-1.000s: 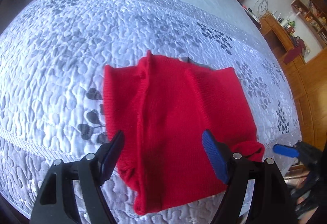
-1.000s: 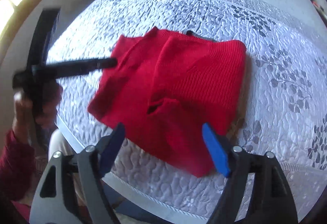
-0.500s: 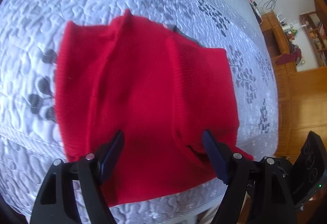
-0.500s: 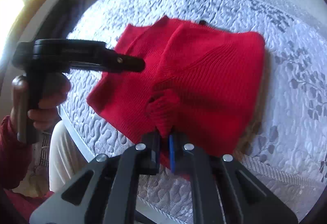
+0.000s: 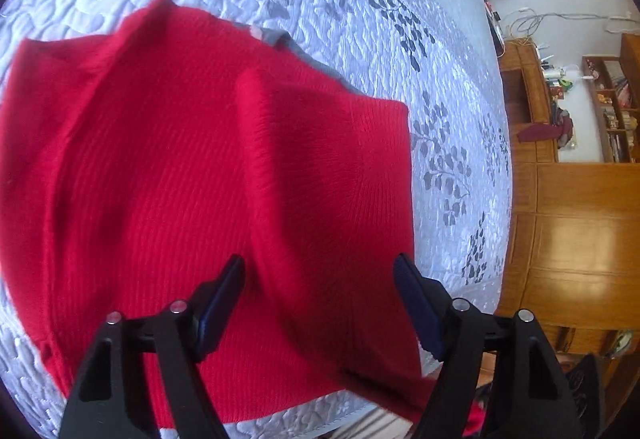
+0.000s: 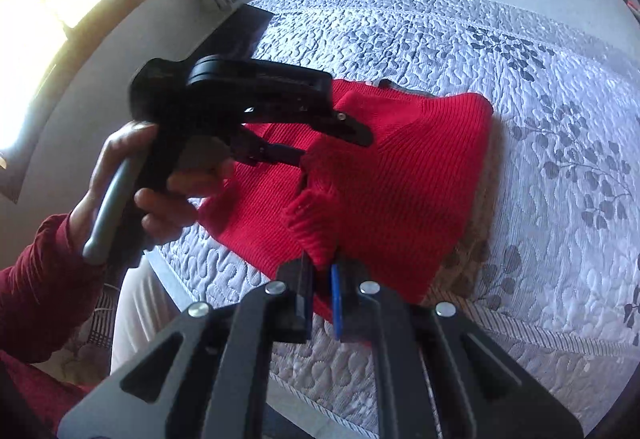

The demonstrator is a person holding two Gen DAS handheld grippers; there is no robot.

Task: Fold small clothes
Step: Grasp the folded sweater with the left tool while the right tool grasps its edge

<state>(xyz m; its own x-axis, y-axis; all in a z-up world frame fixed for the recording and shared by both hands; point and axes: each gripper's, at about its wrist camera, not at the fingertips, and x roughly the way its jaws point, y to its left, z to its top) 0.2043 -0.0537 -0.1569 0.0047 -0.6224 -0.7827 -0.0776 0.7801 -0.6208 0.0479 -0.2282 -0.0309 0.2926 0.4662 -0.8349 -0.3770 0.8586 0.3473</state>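
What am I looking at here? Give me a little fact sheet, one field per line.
Garment: red knit sweater, partly folded
Surface: quilted bedspread with a grey leaf pattern
Right gripper: jaws shut on the sweater's cuff at the near edge
Left gripper: jaws open, over the sweater, gripping nothing
Under the sweater: a grey item peeks out at the far edge

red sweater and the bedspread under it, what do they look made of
Red sweater: knitted yarn, probably wool or acrylic, matte; fine ribbing runs across it and its cuff is ribbed. Bedspread: quilted fabric with a slight satin sheen, puffy stitched pebbles and grey leaf prints.
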